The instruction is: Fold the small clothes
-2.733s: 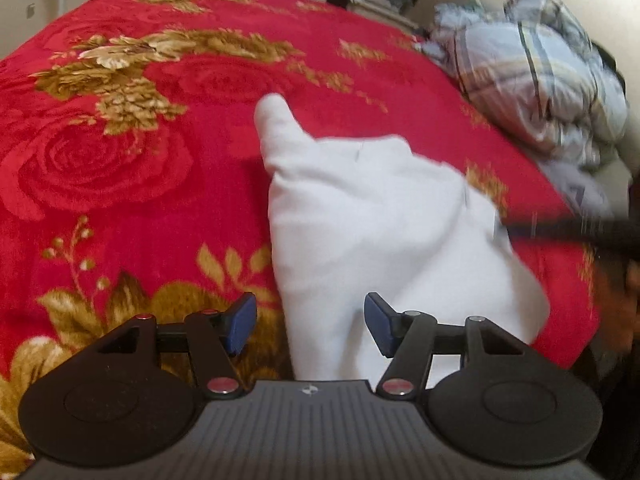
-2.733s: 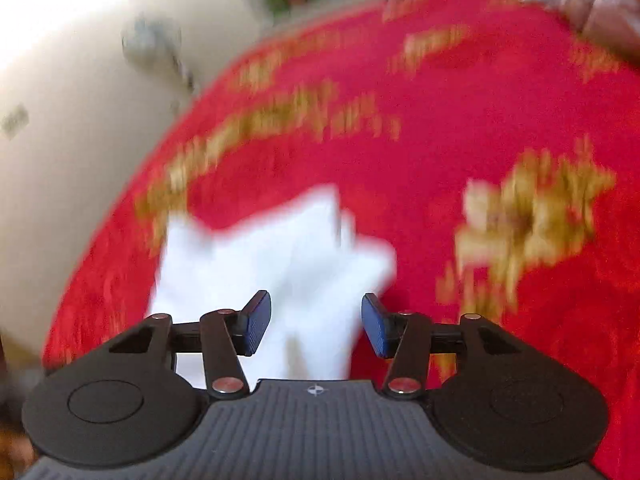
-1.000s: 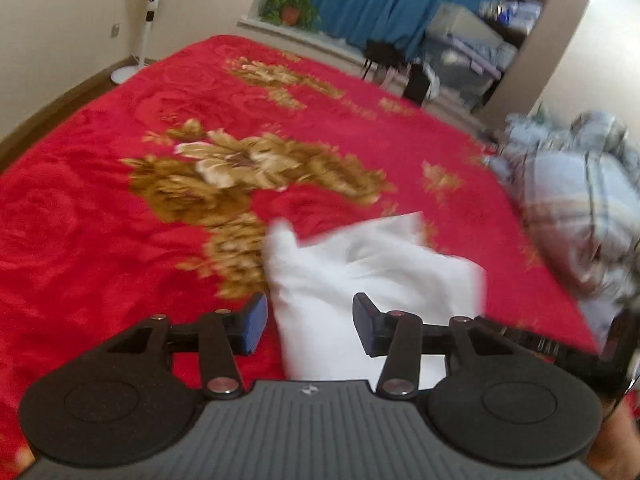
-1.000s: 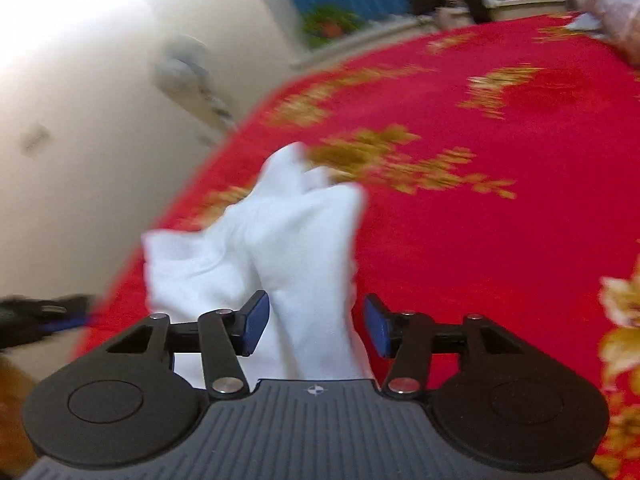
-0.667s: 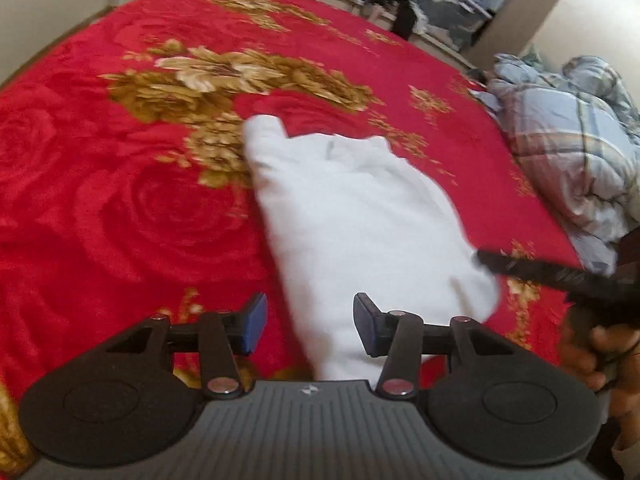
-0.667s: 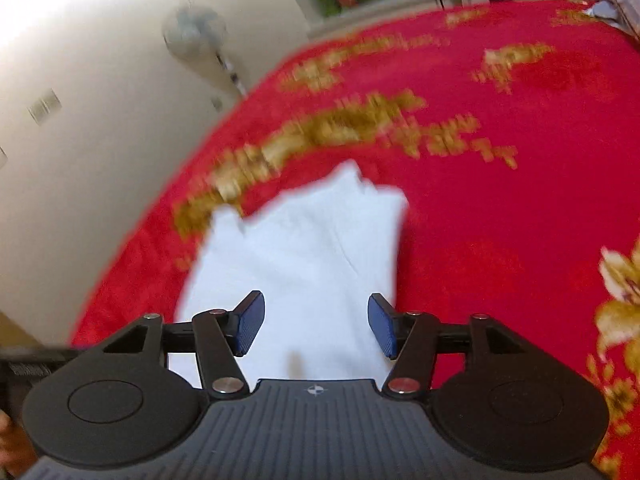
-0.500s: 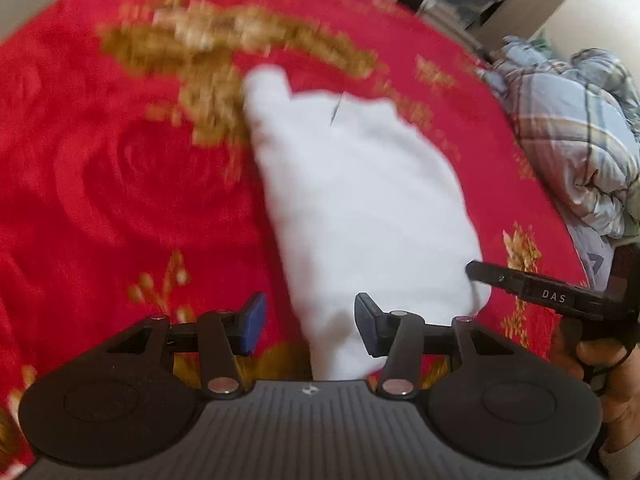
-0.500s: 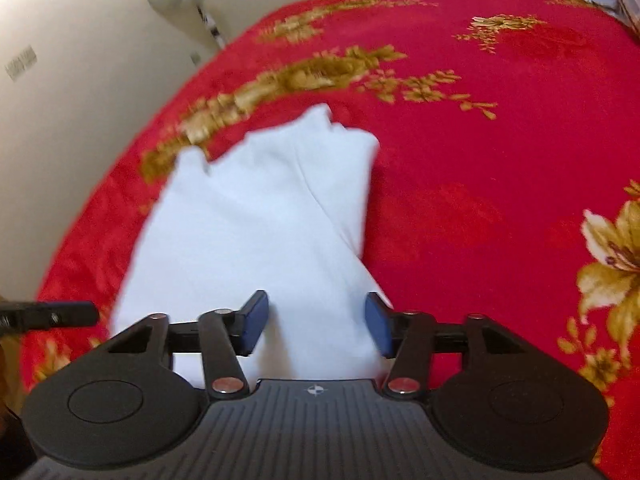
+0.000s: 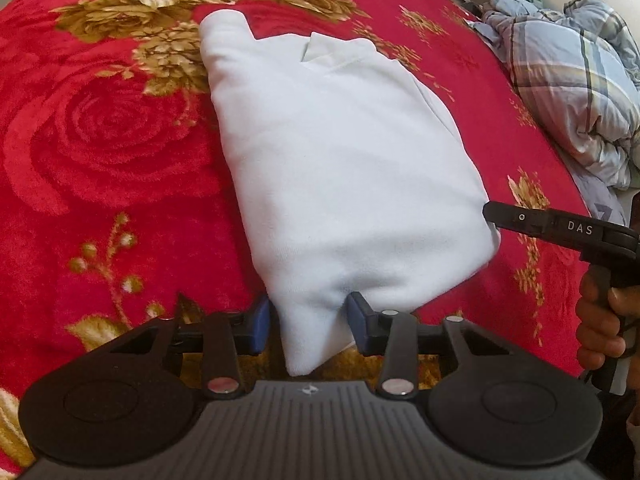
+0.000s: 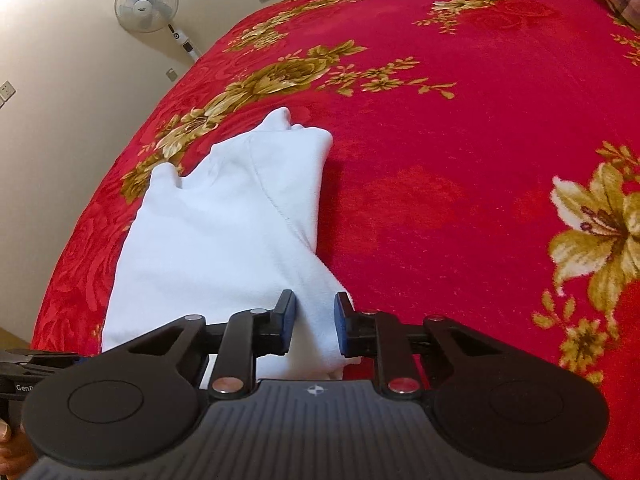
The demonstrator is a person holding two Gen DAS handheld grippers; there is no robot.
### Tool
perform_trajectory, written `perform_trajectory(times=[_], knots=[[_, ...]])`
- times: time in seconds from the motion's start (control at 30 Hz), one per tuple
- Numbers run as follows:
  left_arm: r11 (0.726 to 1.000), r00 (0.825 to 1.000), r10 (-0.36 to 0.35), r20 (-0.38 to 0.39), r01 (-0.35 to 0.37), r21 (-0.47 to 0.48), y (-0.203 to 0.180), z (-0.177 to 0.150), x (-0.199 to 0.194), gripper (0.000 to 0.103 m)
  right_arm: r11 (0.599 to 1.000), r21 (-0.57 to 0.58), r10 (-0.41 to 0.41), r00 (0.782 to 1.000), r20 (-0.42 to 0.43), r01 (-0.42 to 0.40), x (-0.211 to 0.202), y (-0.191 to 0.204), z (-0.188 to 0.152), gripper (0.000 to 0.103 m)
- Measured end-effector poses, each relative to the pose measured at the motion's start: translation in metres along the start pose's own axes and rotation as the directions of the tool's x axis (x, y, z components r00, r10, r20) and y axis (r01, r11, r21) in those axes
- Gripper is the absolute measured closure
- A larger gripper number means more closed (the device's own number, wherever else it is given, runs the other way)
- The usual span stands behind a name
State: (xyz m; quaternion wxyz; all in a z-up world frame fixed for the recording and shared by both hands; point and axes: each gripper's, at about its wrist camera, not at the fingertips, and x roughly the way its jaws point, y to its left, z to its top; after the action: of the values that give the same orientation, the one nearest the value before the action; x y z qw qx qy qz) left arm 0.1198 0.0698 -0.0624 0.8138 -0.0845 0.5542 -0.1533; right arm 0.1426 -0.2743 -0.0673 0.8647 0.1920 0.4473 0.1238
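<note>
A small white garment lies folded on the red floral blanket, one sleeve pointing to the far left. Its near left corner sits between the fingers of my left gripper, which are closed part way around the cloth. In the right wrist view the garment runs away to the upper left. My right gripper holds the near right corner between narrowed fingers. The right gripper also shows at the garment's right corner in the left wrist view.
A rumpled plaid blue duvet lies at the bed's far right. A standing fan is by the wall beyond the bed's left edge. The red blanket stretches wide to the right of the garment.
Both grippers have come down to the garment's near edge and their fingers have narrowed around its two near corners. The garment now lies flatter and smoother.
</note>
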Motion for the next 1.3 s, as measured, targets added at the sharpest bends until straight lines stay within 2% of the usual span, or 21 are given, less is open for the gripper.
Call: perform_trajectory(times=[0.07,0.2,0.37,0.4,0.43,0.53,0.6,0.63,0.67,0.73,0.8,0.87,0.93,0.97,1.03,1.1,1.17,1.2,1.23,1.27,1.3], knots=[[1.000,1.000,0.002,0.000,-0.002,0.002,0.000,0.000,0.000,0.063,1.000,-0.013,-0.003,1.000,-0.001,0.003,0.000,0.000,0.000,0.081],[1.000,1.000,0.007,0.008,-0.007,0.015,0.000,0.000,-0.002,0.078,1.000,-0.023,-0.015,1.000,0.000,0.015,0.001,0.001,0.001,0.081],[0.999,0.999,-0.022,0.026,0.021,0.043,0.000,0.001,-0.011,0.087,0.999,-0.037,-0.031,1.000,0.006,0.031,0.001,0.005,0.002,0.081],[0.999,0.999,-0.034,0.033,0.032,0.044,0.002,0.003,-0.015,0.089,0.999,-0.040,-0.029,1.000,0.005,0.030,0.001,0.006,0.002,0.083],[0.998,0.997,-0.054,0.046,0.052,0.040,0.004,0.004,-0.022,0.090,0.999,-0.038,-0.017,1.000,0.005,0.017,0.000,0.007,0.002,0.098],[0.995,0.990,-0.097,0.104,0.092,0.045,0.013,0.008,-0.048,0.091,1.000,0.000,0.027,0.999,0.029,-0.027,-0.010,0.009,0.005,0.102],[0.996,0.993,-0.058,0.106,0.050,0.075,0.017,0.007,-0.057,0.091,0.997,0.021,0.075,0.996,0.039,-0.076,-0.017,0.009,0.008,0.103],[0.996,0.997,-0.026,0.077,0.019,0.082,0.021,0.005,-0.055,0.090,0.995,0.017,0.098,0.995,0.035,-0.099,-0.019,0.010,0.008,0.103],[0.996,0.999,-0.002,0.046,-0.002,0.084,0.024,0.004,-0.052,0.089,0.996,0.000,0.089,0.996,0.019,-0.089,-0.017,0.010,0.007,0.103],[0.993,0.999,0.023,0.034,-0.027,0.115,0.023,0.000,-0.050,0.088,1.000,-0.028,-0.002,0.999,-0.038,0.001,-0.006,0.007,0.002,0.103],[0.991,0.994,0.021,0.103,-0.035,0.129,0.021,0.000,-0.061,0.080,1.000,0.001,-0.017,0.998,-0.057,0.018,-0.002,0.000,0.000,0.100],[0.991,0.986,-0.002,0.167,-0.019,0.130,0.020,0.000,-0.072,0.078,0.999,0.019,0.037,0.999,0.005,-0.037,-0.013,0.002,0.004,0.100],[0.991,0.980,-0.010,0.201,-0.018,0.134,0.015,0.001,-0.075,0.078,0.997,-0.016,0.080,0.993,0.088,-0.079,-0.027,0.011,0.006,0.098],[0.990,0.981,-0.001,0.195,-0.026,0.136,0.012,0.000,-0.070,0.078,0.995,-0.033,0.097,0.990,0.103,-0.094,-0.029,0.016,0.005,0.096],[0.983,0.989,0.063,0.132,-0.084,0.161,0.007,-0.002,-0.050,0.073,0.991,-0.068,0.115,0.991,0.065,-0.111,-0.019,0.022,0.000,0.087],[0.963,0.986,0.150,0.076,-0.163,0.216,-0.001,-0.008,-0.031,0.069,0.991,-0.117,0.060,0.998,-0.017,-0.061,0.000,0.028,-0.009,0.080],[0.947,0.977,0.182,0.111,-0.204,0.247,-0.009,-0.011,-0.035,0.065,0.991,-0.135,-0.011,1.000,-0.020,0.009,0.006,0.029,-0.017,0.063],[0.938,0.967,0.196,0.164,-0.234,0.254,-0.014,-0.015,-0.044,0.055,0.993,-0.115,-0.031,1.000,-0.003,0.031,0.001,0.030,-0.016,0.062],[0.928,0.945,0.216,0.244,-0.277,0.251,-0.021,-0.019,-0.058,0.045,0.994,-0.100,-0.039,0.999,0.024,0.042,-0.009,0.032,-0.014,0.062],[0.919,0.920,0.229,0.317,-0.311,0.241,-0.027,-0.023,-0.072,0.022,0.994,-0.100,-0.047,0.997,0.060,0.053,-0.020,0.036,-0.014,0.062],[0.915,0.899,0.231,0.372,-0.330,0.230,-0.033,-0.028,-0.084,0.009,0.991,-0.110,-0.068,0.992,0.107,0.080,-0.034,0.042,-0.013,0.062]])
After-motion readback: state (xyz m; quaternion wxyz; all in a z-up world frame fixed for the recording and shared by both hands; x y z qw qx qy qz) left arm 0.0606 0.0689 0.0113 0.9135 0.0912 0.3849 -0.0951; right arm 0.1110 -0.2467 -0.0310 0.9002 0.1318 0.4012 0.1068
